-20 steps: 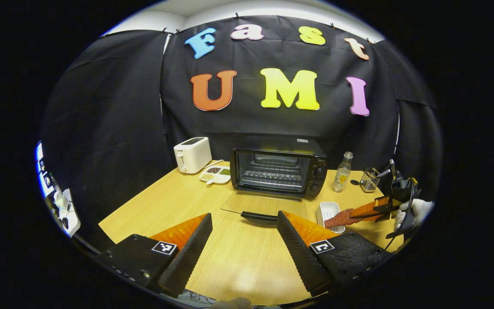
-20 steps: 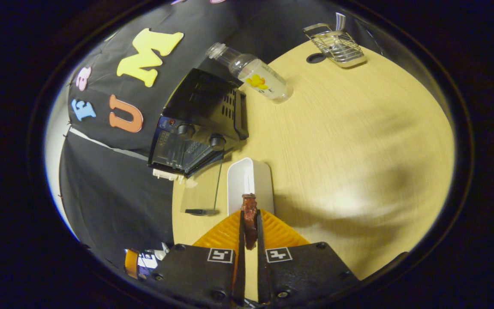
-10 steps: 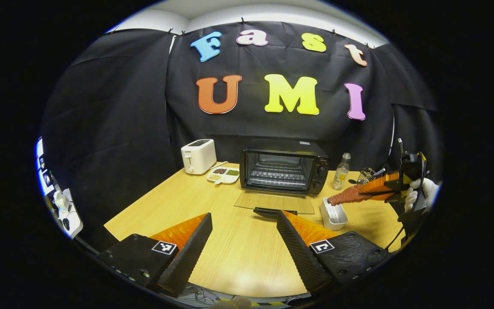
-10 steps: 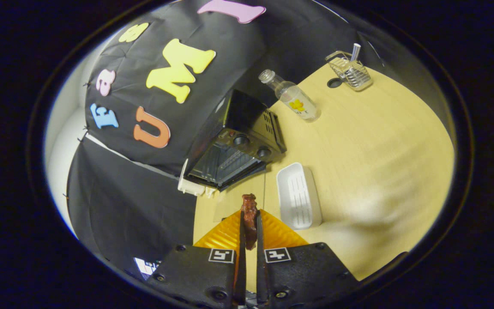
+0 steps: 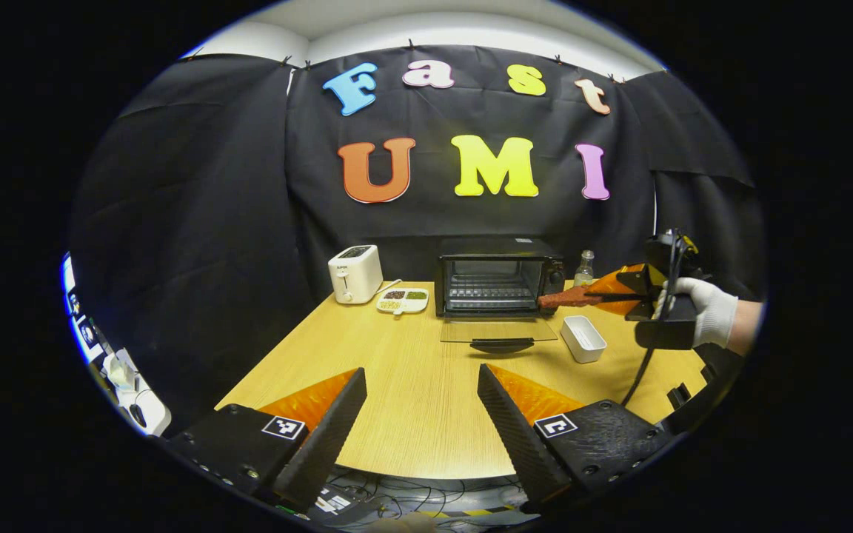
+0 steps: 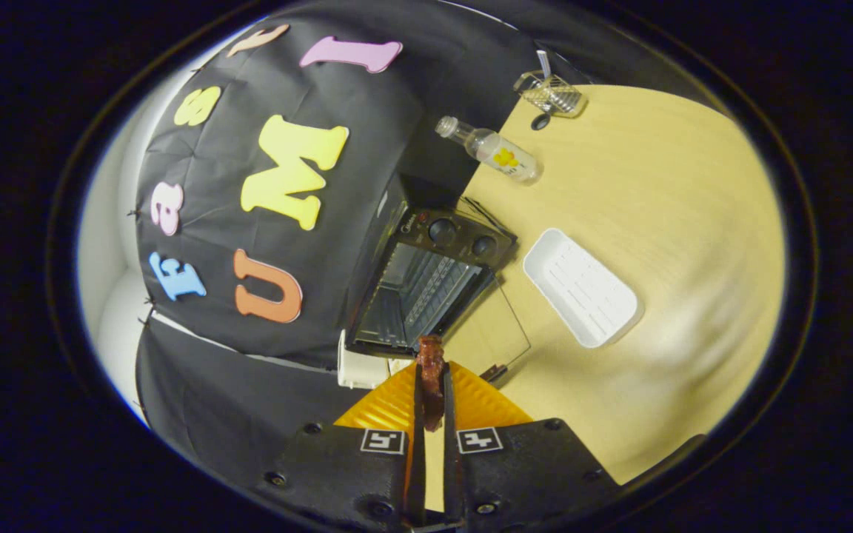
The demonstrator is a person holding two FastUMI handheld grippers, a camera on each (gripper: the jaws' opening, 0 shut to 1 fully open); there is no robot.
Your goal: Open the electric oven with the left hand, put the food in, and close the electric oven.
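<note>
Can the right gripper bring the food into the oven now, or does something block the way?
Probably yes. The oven door lies folded down, the cavity is open, and the right gripper holds the food level beside the opening with nothing between them.

Toaster [image 5: 355, 273], snack plate [image 5: 402, 300], bottle [image 6: 492, 150], wire rack [image 6: 551, 92]

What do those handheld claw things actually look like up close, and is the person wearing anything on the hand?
Each gripper, left and right, has two wedge-shaped fingers, orange and ribbed, with black textured pads, on black blocks bearing small square black-and-white markers. A black cable hangs from the right one. The hand holding it wears a white glove.
</note>
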